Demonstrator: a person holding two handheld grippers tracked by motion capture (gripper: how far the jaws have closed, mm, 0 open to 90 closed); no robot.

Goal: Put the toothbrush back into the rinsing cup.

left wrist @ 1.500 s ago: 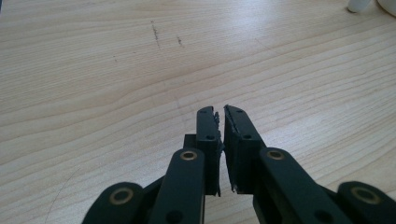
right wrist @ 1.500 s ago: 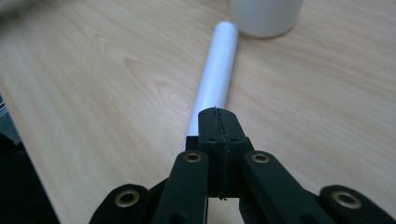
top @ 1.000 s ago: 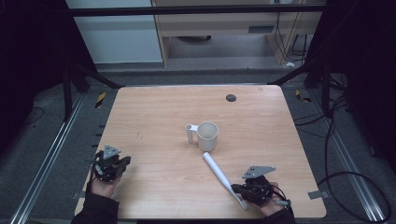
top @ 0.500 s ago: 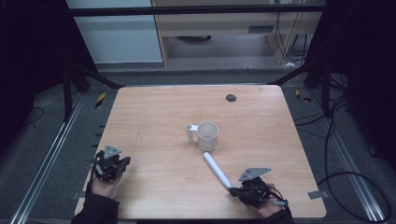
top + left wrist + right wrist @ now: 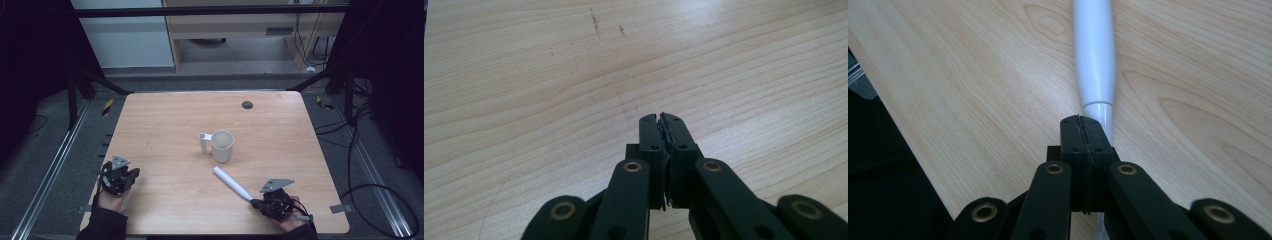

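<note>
Meanwhile the left gripper [image 5: 119, 176] has stayed at the table's [image 5: 165, 125] near-left edge, its jaws pressed together on nothing. Mid-table, the white mug [image 5: 221, 145] stands upright and unmoved. Right of it, the white tube [image 5: 232, 183] has slid toward the near edge with the right gripper [image 5: 256, 202]; its jaws look closed above the tube's narrow end.

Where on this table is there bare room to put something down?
Bare wood runs left of the mug toward the left tool, and along the far edge beside the dark disc. It's crowded between mug, white stick and right tool.
</note>
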